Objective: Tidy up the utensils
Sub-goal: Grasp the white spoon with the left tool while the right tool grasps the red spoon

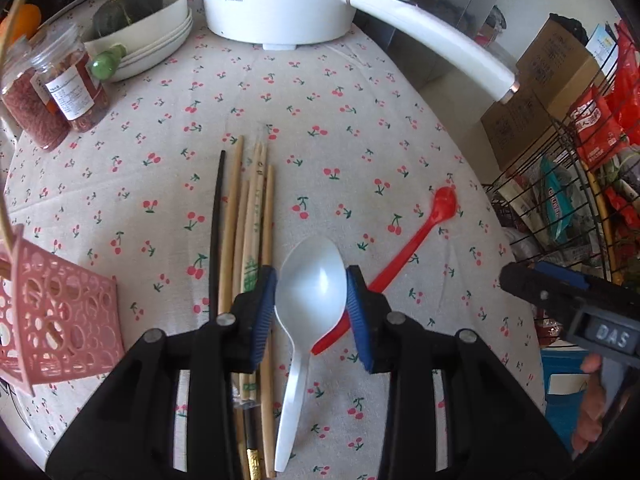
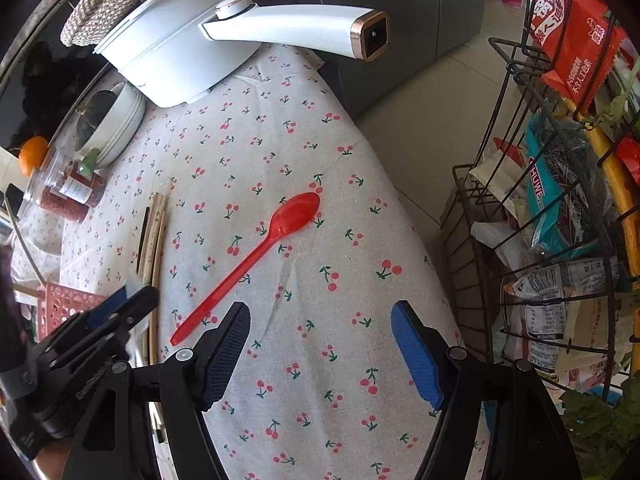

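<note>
- White spoon (image 1: 310, 280): bowl clamped between the 2 blue pads of the left gripper (image 1: 311, 284); handle runs back toward the camera, above the cherry-print tablecloth (image 1: 340, 140).
- Red spoon (image 2: 260, 252): flat on the cloth, just beside the white spoon.
- Chopsticks (image 1: 248, 216): bundled left of the spoons.
- Pink basket (image 1: 56, 320): far left.
- Right gripper (image 2: 320, 344): jaws spread wide, holding nothing, above the cloth.

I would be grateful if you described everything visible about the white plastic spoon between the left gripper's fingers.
The white plastic spoon looks glossy and slightly translucent, with a broad oval bowl facing up and a flat handle running back toward the camera. It lies on the cherry-print tablecloth. The left gripper brackets its bowl, the blue pads at or touching its edges. The spoon overlaps the red plastic spoon's handle end and sits just right of the chopstick bundle.
</note>
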{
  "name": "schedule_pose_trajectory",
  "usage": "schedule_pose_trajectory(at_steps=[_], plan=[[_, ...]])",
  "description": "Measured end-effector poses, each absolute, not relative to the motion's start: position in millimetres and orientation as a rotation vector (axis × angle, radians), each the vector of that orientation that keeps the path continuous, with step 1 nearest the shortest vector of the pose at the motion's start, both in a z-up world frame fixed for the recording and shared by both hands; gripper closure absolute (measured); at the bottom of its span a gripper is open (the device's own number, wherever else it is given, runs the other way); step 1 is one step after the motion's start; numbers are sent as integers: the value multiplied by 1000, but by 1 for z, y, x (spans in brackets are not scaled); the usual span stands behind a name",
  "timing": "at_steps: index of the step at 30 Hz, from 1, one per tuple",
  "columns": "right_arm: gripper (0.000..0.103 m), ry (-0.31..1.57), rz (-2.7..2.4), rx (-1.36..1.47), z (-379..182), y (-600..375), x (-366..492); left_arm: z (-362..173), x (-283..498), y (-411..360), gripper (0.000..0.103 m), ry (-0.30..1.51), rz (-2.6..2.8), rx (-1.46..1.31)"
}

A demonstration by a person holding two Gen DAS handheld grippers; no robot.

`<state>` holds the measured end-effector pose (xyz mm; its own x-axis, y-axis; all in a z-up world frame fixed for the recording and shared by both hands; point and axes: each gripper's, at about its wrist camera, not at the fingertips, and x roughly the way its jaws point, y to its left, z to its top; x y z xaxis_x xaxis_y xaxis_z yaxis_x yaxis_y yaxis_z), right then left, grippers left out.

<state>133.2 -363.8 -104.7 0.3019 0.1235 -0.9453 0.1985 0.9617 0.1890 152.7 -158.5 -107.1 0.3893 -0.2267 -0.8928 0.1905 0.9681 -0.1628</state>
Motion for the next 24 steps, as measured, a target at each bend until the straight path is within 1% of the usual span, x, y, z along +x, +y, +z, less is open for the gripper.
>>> schedule_pose_trajectory(at_steps=[5,10,13,16,20,22,24], plan=[[29,1300,-46,358,-124,-365,143,-74,121,-125,66,1029,-318,-83],[30,1271,-62,448,-136,-364,156,-47,82,-81,66,928,-348,-101],[33,1236,-97,378,-136,-352,171,-40,65,-52,66,881,-344,-162],[37,1227,-108,330,-141,-339,185,-36,67,-31,66,884,-348,-253],[40,1216,-182,248,-145,-325,200,-35,64,-21,66,873,-339,-258],[47,1205,-212,199,-146,-317,204,-34,63,-16,66,876,-342,-272],[65,1194,-242,147,-147,-311,206,-34,59,-11,66,873,-340,-276]])
